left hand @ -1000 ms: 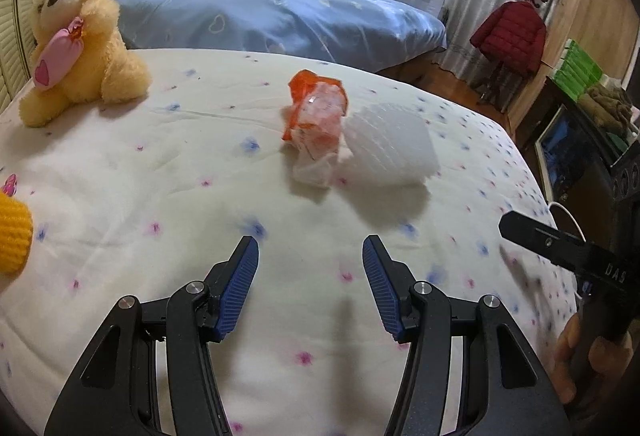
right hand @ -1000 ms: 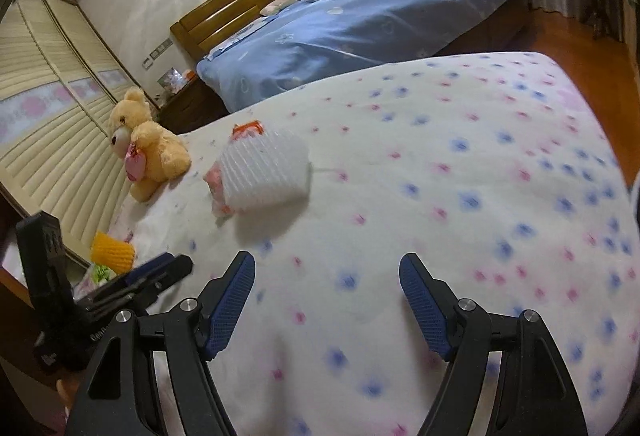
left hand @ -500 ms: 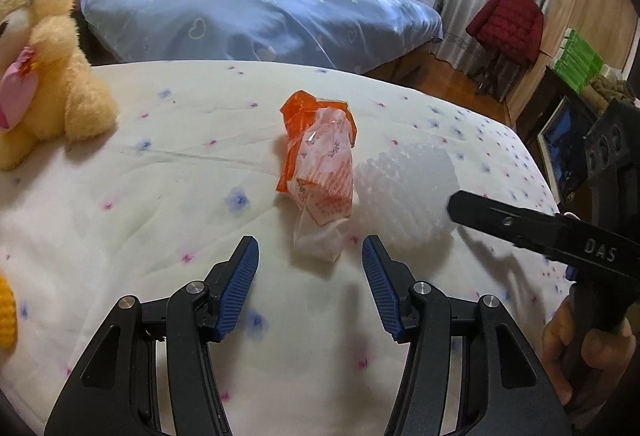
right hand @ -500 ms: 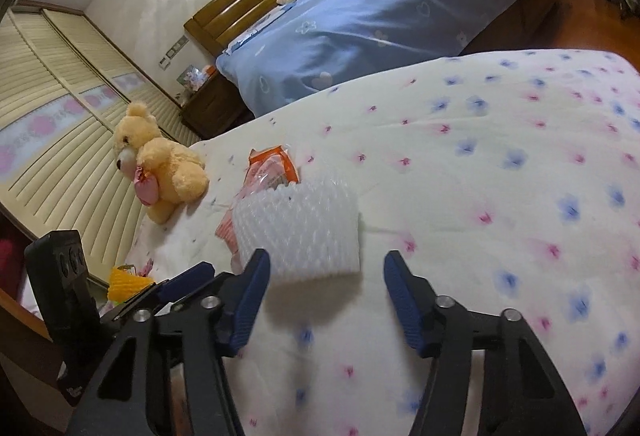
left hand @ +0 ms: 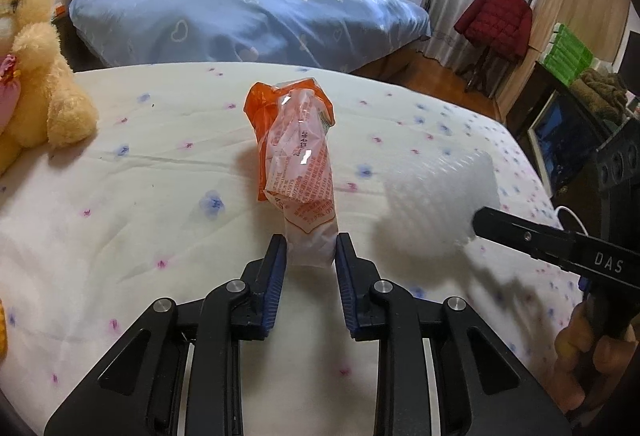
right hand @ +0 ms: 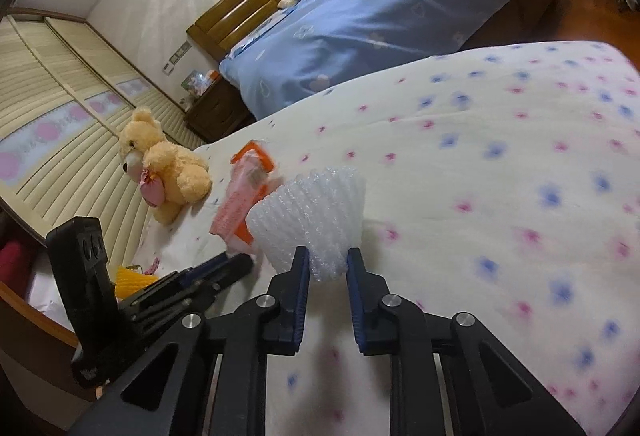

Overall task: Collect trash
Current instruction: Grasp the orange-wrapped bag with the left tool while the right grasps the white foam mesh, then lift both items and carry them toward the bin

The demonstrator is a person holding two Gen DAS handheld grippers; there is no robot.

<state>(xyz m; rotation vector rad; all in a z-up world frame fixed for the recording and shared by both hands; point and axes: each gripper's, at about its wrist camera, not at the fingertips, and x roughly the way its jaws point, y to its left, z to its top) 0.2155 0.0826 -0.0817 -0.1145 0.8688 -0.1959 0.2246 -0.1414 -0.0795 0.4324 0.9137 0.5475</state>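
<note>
An orange and white plastic wrapper lies on the flowered bedspread. My left gripper is closing, and its blue pads press on the wrapper's near end. To its right lies a white foam net sleeve, blurred in this view. In the right wrist view my right gripper is closing on the near end of that foam sleeve, which is pinched between the pads. The wrapper shows just left of the sleeve, and the left gripper reaches in from the lower left.
A yellow teddy bear sits at the left of the bedspread. A yellow knitted item lies near the left edge. Behind stand a blue-covered bed, a red jacket on a stand and a dark cabinet at right.
Both grippers moved forward to the trash and closed: the left pads now pinch the wrapper's end, the right pads pinch the foam sleeve. Earlier both stood open, short of them.
</note>
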